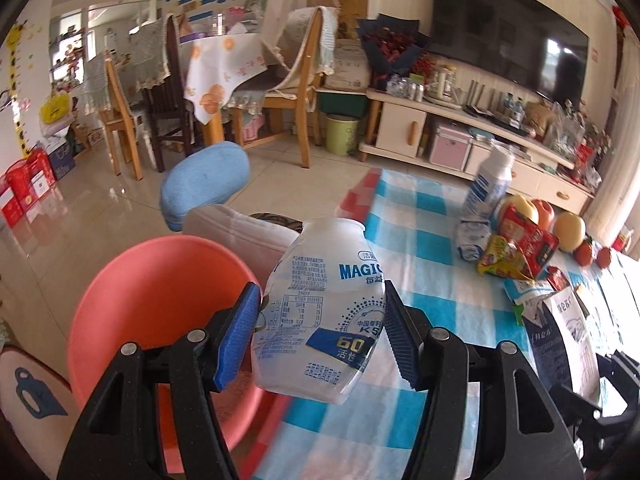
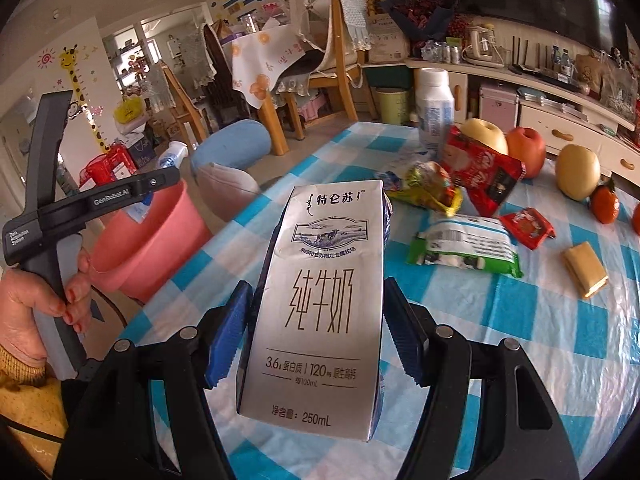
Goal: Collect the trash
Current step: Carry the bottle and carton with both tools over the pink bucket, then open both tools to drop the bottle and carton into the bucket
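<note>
The checkered surface point(image 2: 500, 340) fills the lower right; the pink bin point(image 2: 148, 240) is seen beside its left edge. A milk carton point(image 2: 320, 300) is clamped in the right gripper's point(image 2: 316, 332) jaws, a clear bottle point(image 1: 320, 312) in the left gripper's point(image 1: 320, 332). Fruit and wrappers point(image 2: 464, 248) are scattered behind, at upper right.

Colour and pattern survey. The tablecloth point(image 2: 224, 256) is checked in blue, pale blue and white. The basin point(image 1: 132, 280) at nine o'clock of the table in the left wrist view is salmon pink, plain. The bottle point(image 1: 320, 312) is translucent white with blue print and a dark blue band bearing yellow figures. The milk carton point(image 2: 320, 312) is silver-grey with dark lettering and a dark blue side. Gripper pads point(image 1: 236, 340) are blue on black arms. At two o'clock of the carton: a red wrapper point(image 2: 484, 168), a green-and-white packet point(image 2: 464, 246), a yellow pear point(image 2: 578, 172), an orange tangerine point(image 2: 605, 204). The cushion point(image 1: 204, 184) is light blue.
</note>
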A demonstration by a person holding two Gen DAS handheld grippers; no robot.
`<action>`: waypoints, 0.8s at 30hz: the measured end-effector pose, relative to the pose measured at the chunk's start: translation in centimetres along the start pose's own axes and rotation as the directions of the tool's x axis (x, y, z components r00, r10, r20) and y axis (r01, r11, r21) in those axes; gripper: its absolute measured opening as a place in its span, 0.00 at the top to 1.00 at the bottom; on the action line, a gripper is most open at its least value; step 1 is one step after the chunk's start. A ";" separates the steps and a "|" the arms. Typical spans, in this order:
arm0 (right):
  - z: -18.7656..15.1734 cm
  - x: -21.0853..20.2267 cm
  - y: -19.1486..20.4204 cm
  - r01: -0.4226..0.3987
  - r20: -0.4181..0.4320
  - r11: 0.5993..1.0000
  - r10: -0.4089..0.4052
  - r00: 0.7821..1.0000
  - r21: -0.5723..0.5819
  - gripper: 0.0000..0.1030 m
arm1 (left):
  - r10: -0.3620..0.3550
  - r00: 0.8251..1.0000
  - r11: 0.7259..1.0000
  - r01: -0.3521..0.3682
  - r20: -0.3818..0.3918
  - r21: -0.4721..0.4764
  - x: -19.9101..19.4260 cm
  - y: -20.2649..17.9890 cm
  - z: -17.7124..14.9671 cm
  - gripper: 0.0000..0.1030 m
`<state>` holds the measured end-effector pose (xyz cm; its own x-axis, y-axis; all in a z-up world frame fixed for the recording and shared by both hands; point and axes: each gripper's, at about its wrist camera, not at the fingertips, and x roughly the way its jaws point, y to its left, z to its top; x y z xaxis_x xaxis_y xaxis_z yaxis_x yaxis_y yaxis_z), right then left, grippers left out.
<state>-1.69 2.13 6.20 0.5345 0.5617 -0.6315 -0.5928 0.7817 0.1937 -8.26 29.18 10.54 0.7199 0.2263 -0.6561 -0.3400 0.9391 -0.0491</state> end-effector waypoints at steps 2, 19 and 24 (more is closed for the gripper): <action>0.7 0.7 2.1 -0.027 -0.002 0.999 0.027 1.000 -0.024 0.35 | 0.010 1.000 0.999 -0.010 0.001 -0.032 -0.1 1.4 0.1 0.40; 7.9 8.2 18.0 -0.192 -0.035 0.951 0.189 0.981 -0.241 0.35 | 0.115 0.993 0.933 -0.117 -0.027 -0.341 -0.1 14.8 -0.4 0.40; 8.6 11.0 20.7 -0.203 -0.060 0.940 0.194 0.979 -0.276 0.35 | 0.152 0.987 0.893 -0.160 -0.052 -0.420 0.4 17.6 -1.0 0.40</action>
<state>-2.89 26.82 9.65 0.3722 0.6850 -0.6262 -0.8314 0.5460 0.1031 -14.57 45.54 8.61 0.6273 0.3529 -0.6942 -0.6732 0.6939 -0.2556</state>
